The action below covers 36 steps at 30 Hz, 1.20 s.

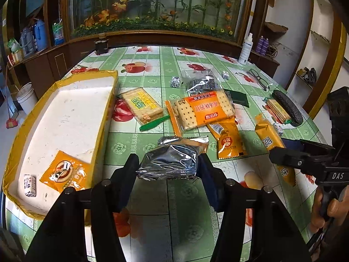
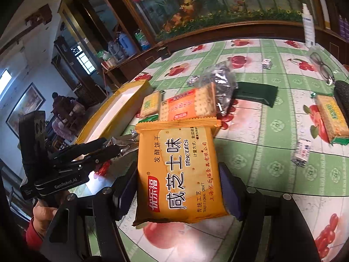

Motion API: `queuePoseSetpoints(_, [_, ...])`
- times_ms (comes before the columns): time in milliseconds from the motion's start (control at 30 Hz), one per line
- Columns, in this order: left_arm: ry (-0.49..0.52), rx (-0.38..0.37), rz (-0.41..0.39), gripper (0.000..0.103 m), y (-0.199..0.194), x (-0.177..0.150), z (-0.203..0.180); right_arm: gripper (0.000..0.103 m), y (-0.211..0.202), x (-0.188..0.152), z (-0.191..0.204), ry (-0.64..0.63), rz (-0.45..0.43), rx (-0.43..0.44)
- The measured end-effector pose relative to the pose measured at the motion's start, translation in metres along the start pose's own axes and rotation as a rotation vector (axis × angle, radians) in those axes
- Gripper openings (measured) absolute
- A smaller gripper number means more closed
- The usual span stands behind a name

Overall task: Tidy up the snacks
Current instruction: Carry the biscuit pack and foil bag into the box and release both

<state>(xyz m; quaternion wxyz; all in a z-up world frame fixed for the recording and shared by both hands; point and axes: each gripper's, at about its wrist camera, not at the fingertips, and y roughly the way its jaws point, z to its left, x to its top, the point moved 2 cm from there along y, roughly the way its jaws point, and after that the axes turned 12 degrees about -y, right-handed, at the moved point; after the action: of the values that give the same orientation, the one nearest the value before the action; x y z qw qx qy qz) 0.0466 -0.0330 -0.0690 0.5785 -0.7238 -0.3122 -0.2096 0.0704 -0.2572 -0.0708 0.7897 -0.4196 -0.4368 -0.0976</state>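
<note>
Left gripper (image 1: 169,163) clamped on silver packet (image 1: 170,160); right gripper (image 2: 176,187) clamped on orange biscuit pack (image 2: 176,174); both held level above table.

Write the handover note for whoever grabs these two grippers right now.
Left gripper: shut on the silver packet, above the table.
Right gripper: shut on the orange biscuit pack.
Done: an orange sachet and a small white candy lie in the yellow-rimmed tray.
Left: both held packs, plus the cracker packs, another sachet and small candies on the tablecloth.
</note>
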Motion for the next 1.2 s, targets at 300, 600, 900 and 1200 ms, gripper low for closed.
queuePoseSetpoints(300, [-0.037,-0.003,-0.050,0.053,-0.018,0.010,0.018,0.071,0.015,0.014,0.027,-0.041,-0.002,0.054])
queuePoseSetpoints(600, [-0.100,0.008,-0.154,0.053,-0.055,0.028,0.043,0.071,0.027,0.040,0.059,-0.091,-0.043,0.084])
queuePoseSetpoints(900, [-0.246,0.164,-0.236,0.053,-0.077,0.041,0.125,0.071,0.078,0.082,0.123,-0.167,-0.050,0.184])
queuePoseSetpoints(1200, [-0.325,0.252,-0.180,0.053,-0.044,0.024,0.175,0.071,0.157,0.102,0.167,-0.235,0.026,0.161])
